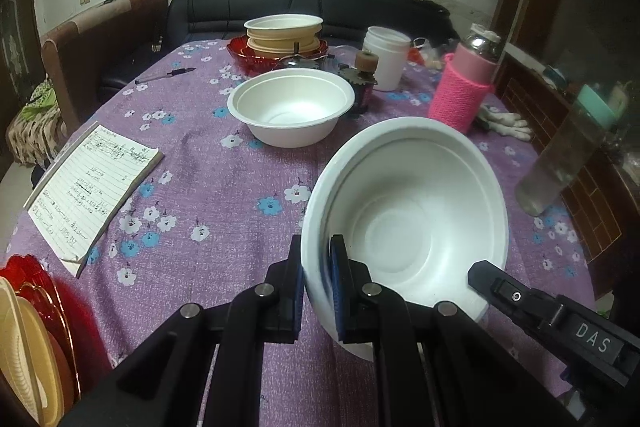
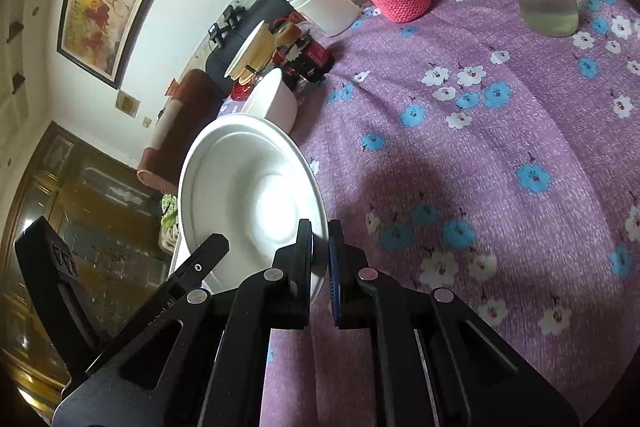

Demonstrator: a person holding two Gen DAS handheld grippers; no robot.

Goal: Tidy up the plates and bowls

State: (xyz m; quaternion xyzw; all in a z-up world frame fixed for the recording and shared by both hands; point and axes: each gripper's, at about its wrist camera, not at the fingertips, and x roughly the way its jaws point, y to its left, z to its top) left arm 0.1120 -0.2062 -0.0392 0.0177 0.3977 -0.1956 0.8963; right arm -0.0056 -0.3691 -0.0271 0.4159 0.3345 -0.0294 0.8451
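A white paper bowl [image 1: 408,223] hangs tilted above the purple flowered tablecloth [image 1: 224,195], held by both grippers. My left gripper [image 1: 318,291] is shut on its left rim. My right gripper [image 2: 320,267] is shut on the opposite rim of the same bowl [image 2: 248,195]; its black finger shows in the left wrist view [image 1: 520,299]. A second white bowl [image 1: 291,109] stands upright on the cloth farther back. A stack of cream bowls in a red dish [image 1: 280,43] sits at the far edge.
A lined notebook [image 1: 88,195] lies at left, a pen [image 1: 164,75] beyond it. A pink-sleeved bottle [image 1: 464,91], a white tub [image 1: 384,57], a clear bottle [image 1: 560,163] and gloves [image 1: 508,123] stand at right. Red and cream plates [image 1: 28,339] stand at the near left.
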